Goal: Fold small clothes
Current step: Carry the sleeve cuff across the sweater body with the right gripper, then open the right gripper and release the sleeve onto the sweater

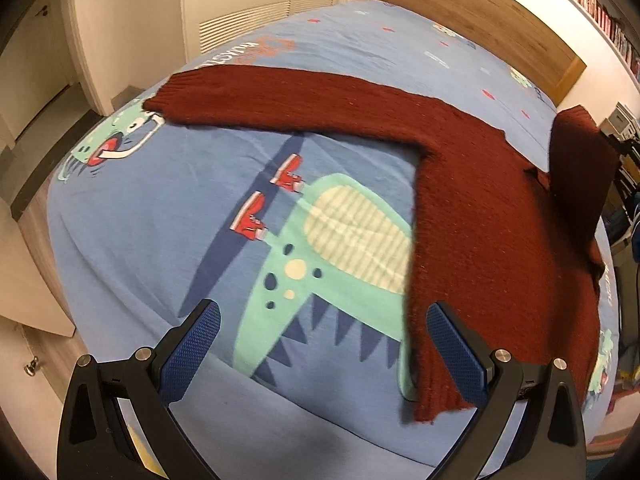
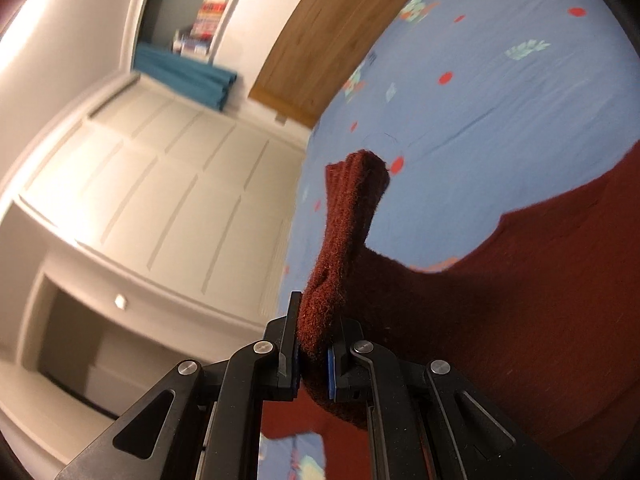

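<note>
A dark red knitted sweater (image 1: 480, 208) lies spread on the blue bed, one sleeve (image 1: 280, 100) stretched flat toward the far left. Its other sleeve (image 1: 580, 164) is lifted off the bed at the right. My left gripper (image 1: 320, 344) hovers open over the sheet near the sweater's ribbed hem (image 1: 436, 396), nothing between its blue pads (image 1: 192, 352). In the right wrist view my right gripper (image 2: 314, 344) is shut on the raised sleeve (image 2: 344, 232), whose ribbed cuff sticks up beyond the fingers; the sweater body (image 2: 540, 300) fills the right.
The bed (image 1: 160, 220) has a blue sheet with a green dinosaur print. A wooden headboard (image 1: 480, 20) stands at the far side, white cupboard doors (image 2: 160, 184) and bookshelves beyond. The bed's left edge drops to a wooden floor.
</note>
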`<state>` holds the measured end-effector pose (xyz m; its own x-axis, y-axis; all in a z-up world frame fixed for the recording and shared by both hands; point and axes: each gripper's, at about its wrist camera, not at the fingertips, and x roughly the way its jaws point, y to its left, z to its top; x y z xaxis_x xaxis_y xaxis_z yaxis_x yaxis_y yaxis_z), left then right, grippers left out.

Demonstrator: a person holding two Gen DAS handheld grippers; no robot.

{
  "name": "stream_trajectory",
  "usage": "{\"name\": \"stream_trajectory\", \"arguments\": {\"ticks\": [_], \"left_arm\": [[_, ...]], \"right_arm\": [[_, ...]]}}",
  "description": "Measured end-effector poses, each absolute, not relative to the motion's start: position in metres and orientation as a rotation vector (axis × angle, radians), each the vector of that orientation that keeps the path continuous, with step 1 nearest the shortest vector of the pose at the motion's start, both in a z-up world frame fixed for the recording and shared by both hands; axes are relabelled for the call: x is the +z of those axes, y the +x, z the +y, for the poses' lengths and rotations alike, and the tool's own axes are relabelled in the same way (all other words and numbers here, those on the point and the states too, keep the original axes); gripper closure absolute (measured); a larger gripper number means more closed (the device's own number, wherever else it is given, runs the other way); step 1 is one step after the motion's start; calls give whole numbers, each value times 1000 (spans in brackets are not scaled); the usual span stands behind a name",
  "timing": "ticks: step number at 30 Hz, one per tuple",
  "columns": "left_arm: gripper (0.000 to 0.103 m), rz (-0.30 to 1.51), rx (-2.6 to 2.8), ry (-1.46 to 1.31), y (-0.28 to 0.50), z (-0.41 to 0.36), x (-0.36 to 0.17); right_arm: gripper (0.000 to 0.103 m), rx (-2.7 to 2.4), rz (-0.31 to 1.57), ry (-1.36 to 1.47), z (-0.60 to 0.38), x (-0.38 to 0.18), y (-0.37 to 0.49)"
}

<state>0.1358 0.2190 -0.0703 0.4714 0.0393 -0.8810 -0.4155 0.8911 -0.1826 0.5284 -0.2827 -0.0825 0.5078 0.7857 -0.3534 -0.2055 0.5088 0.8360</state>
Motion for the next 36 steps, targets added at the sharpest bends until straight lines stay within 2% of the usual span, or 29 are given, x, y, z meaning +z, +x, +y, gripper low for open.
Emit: {"name": "stream_trajectory", "arguments": {"ticks": [6, 14, 18, 21, 29, 36], "left_arm": [[1, 1041, 325, -408, 131, 228, -76], [1, 1039, 336, -412, 127, 229, -84], [1, 1007, 331, -414, 126, 229, -79], [1, 1011, 309, -410, 130, 228, -75], [1, 1018, 273, -412, 137, 226, -71], [1, 1017, 261, -445, 140, 235, -70]], "right_arm": [[93, 709, 901, 715, -227, -116, 523], [88, 672, 1059, 400, -160, -190, 484], [67, 638, 1111, 297, -137, -215, 471], [55, 641, 1101, 257, -127, -210, 464], [54, 602, 970, 156, -154, -165, 463], [54, 405, 1001, 41, -178, -196, 487]]}}
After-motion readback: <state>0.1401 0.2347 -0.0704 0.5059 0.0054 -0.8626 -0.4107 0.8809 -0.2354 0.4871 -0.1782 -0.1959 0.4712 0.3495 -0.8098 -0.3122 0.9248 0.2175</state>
